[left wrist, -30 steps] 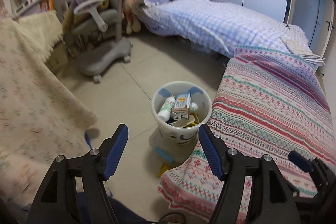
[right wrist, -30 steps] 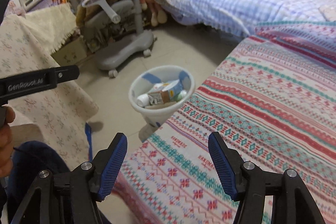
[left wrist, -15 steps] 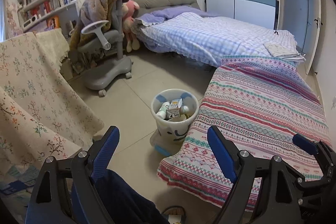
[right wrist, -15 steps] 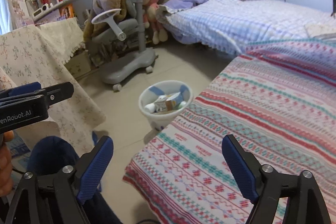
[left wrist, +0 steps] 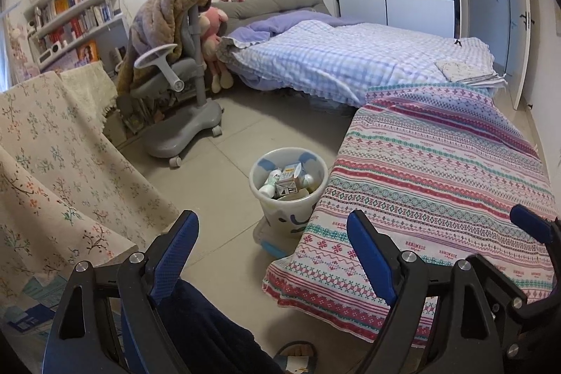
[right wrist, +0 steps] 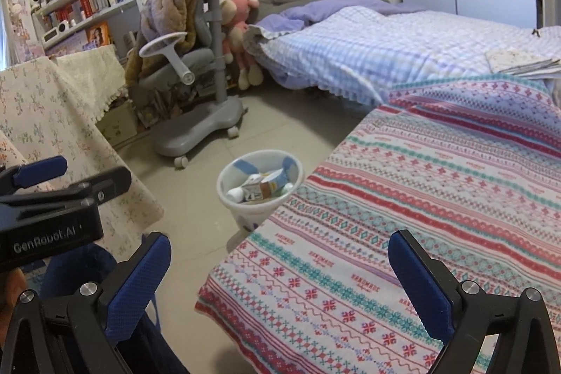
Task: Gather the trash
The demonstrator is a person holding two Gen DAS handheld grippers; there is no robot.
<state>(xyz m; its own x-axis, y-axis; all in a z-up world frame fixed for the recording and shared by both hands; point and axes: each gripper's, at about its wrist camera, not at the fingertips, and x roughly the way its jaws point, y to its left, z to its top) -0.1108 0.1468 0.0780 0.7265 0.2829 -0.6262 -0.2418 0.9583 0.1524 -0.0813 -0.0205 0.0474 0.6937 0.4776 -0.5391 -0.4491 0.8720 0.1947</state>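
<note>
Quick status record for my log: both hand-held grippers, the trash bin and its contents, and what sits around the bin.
left hand-held gripper: open, empty, above the floor
right hand-held gripper: open, empty, over the striped bedspread
trash bin: white, upright on the floor, against the bedspread edge
bin contents: small carton, white bottle, other items unclear
nearby: grey desk chair behind the bin, floral cloth to its left
loose trash on the floor: none visible

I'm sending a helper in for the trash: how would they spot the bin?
Find the low bed with the striped patterned cover. The trash bin stands on the floor against its side: a small white bucket, already holding a carton and bottles.
</note>
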